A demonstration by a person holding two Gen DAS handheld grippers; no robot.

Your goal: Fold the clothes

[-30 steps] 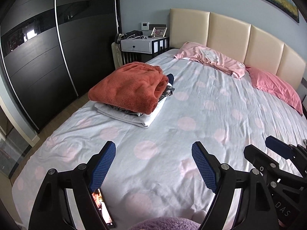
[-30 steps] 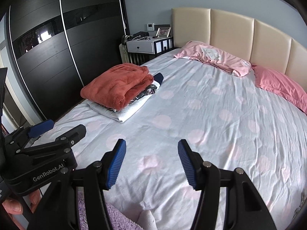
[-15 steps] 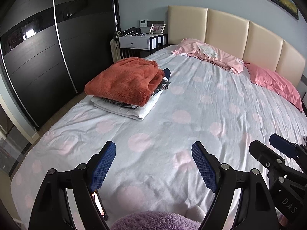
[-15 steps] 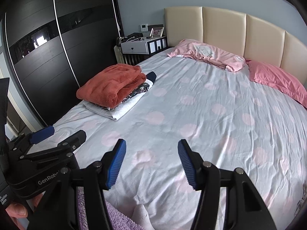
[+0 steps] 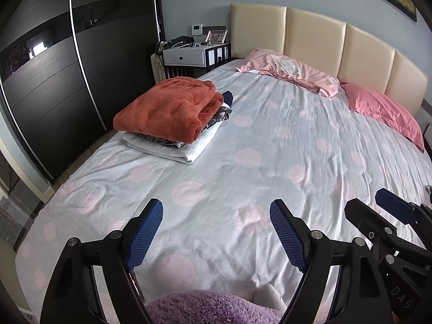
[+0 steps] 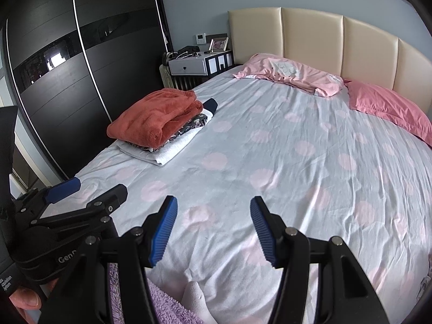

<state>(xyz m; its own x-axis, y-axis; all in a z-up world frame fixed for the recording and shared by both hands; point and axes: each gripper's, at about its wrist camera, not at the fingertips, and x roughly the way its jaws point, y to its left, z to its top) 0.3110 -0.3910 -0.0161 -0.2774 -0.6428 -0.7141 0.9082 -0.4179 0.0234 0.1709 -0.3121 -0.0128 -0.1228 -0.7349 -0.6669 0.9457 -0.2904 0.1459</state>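
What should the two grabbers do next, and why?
Probably lower both toward the fluffy purple garment at the near edge of the bed and grip it. The left gripper and right gripper are both open and empty, hovering over bare sheet. The folded pile with the orange fleece on top already looks tidy, so the purple piece seems next.

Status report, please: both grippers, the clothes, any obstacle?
Left gripper open, empty. Right gripper open, empty. Folded stack on bed; purple fleece near edge, ungripped. Nothing in the way.
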